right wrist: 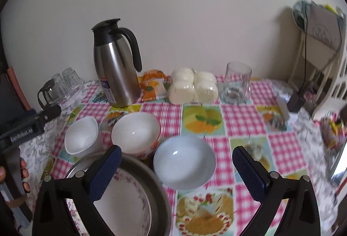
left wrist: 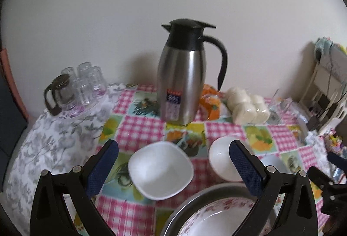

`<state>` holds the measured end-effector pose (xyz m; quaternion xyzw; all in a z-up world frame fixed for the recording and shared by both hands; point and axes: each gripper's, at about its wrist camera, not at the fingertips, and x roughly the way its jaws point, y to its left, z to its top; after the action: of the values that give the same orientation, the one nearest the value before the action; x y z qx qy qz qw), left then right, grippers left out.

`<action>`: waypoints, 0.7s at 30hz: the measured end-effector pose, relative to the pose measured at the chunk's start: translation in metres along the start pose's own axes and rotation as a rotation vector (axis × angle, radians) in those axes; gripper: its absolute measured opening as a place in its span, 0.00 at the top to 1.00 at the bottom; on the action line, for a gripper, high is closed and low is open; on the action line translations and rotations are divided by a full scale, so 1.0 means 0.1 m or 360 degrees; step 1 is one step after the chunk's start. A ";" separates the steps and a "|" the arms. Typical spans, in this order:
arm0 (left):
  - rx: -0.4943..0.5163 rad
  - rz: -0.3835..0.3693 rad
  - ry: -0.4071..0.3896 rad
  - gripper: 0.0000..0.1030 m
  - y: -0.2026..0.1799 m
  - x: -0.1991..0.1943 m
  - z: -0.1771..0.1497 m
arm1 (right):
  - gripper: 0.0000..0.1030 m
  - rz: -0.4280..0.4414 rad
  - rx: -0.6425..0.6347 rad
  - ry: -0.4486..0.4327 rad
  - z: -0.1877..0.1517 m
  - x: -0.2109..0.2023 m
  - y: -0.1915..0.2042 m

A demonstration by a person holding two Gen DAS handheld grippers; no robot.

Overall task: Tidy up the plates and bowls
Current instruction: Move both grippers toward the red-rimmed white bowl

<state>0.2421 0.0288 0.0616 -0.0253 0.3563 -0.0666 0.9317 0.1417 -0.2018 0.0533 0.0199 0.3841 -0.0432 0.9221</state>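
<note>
Spreading wide, both pairs of blue-padded fingers hold nothing.

Item 1, left gripper: jaws fully apart, hovering over the square white bowl, which sits upright between the pads without touching either.

Item 2, right gripper: jaws likewise apart, poised above the pale blue bowl; no contact visible.

Item 3, round white bowl: red pattern on its outer wall, standing between the square bowl and the blue one, close to both.

Item 4, floral plate: resting inside a metal tray at the near edge, partly under the right gripper's left finger.

Item 5, bystanders: steel thermos jug, orange packet, wrapped white rolls, empty tumbler, upturned glasses beside a small glass pot. All stand on the checked tablecloth, well back from the bowls.

Hazards, judged: nothing appears stacked yet. Smooth glazed rims may slip from the pads if pinched shallowly. The three bowls crowd one another, so closing on one could nudge its neighbour. Both tools working this tight cluster could collide. A bowl lowered off-centre onto the plate could tip.
</note>
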 end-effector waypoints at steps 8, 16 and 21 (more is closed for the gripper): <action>0.0038 -0.0160 0.0264 0.01 -0.06 0.30 0.26 | 0.00 0.0118 -0.0016 0.0148 0.34 0.25 0.02; -0.0005 -0.0118 0.0492 0.04 -0.14 0.72 0.27 | 0.01 0.0161 0.0008 0.0335 0.48 0.70 0.01; 0.0027 -0.0112 0.0602 0.19 -0.31 0.96 0.26 | 0.12 0.0173 0.0039 0.0419 0.46 0.97 0.04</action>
<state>0.3267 -0.0158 0.0207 -0.0168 0.5234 -0.1059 0.8453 0.2425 -0.2073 0.0166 0.0574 0.4994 0.0052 0.8644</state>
